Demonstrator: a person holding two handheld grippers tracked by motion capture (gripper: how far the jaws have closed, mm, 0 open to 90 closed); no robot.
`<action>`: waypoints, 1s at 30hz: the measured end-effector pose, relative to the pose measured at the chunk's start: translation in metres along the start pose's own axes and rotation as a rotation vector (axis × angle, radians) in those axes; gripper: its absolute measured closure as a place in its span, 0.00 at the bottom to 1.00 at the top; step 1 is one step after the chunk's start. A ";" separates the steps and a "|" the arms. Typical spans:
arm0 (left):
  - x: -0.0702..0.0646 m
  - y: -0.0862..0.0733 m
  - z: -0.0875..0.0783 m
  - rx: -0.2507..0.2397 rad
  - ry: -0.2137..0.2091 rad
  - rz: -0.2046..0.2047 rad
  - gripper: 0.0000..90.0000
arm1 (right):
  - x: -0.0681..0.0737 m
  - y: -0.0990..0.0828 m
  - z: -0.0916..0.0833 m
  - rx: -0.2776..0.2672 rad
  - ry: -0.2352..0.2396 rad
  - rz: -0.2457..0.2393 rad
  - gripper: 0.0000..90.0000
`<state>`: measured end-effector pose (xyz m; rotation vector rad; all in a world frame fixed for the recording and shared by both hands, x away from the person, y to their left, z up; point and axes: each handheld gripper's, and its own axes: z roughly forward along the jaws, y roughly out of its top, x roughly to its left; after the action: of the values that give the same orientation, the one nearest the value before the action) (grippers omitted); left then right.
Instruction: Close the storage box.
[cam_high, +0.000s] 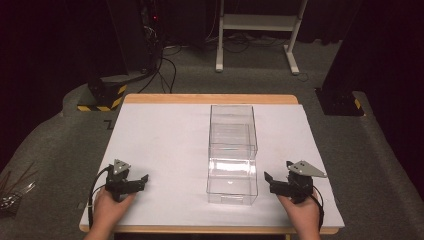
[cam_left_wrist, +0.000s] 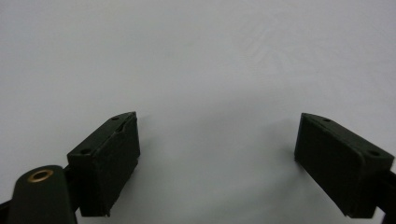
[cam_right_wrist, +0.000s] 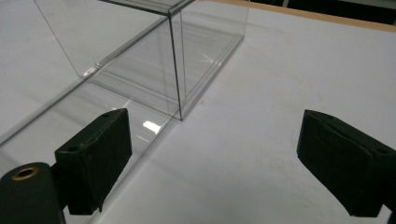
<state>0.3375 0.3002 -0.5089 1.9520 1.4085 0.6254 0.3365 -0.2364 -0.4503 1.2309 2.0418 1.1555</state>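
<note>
Flanking clear box: left gripper, right gripper, jaws apart, empty.

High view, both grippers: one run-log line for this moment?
left gripper: open, empty | right gripper: open, empty | clear acrylic box: between them, untouched | white table

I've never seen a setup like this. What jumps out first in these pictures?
A clear plastic box, with a drawer pulled out toward the person, stands in the middle of the white table. On either side of it a hand holds a black gripper: the left gripper and the right gripper, both open, holding nothing.
</note>
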 end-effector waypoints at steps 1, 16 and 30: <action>0.000 0.000 0.000 0.000 0.000 0.000 0.16 | 0.000 0.000 0.000 0.000 0.000 0.000 0.11; 0.000 0.000 0.000 0.001 -0.002 -0.003 0.15 | 0.016 0.013 -0.024 -0.079 0.063 -0.018 0.11; 0.000 0.000 0.000 0.000 -0.001 0.000 0.15 | 0.032 0.003 -0.028 -0.104 0.128 -0.034 0.11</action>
<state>0.3376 0.3002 -0.5088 1.9519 1.4079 0.6237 0.3019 -0.2192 -0.4322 1.0933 2.0572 1.3381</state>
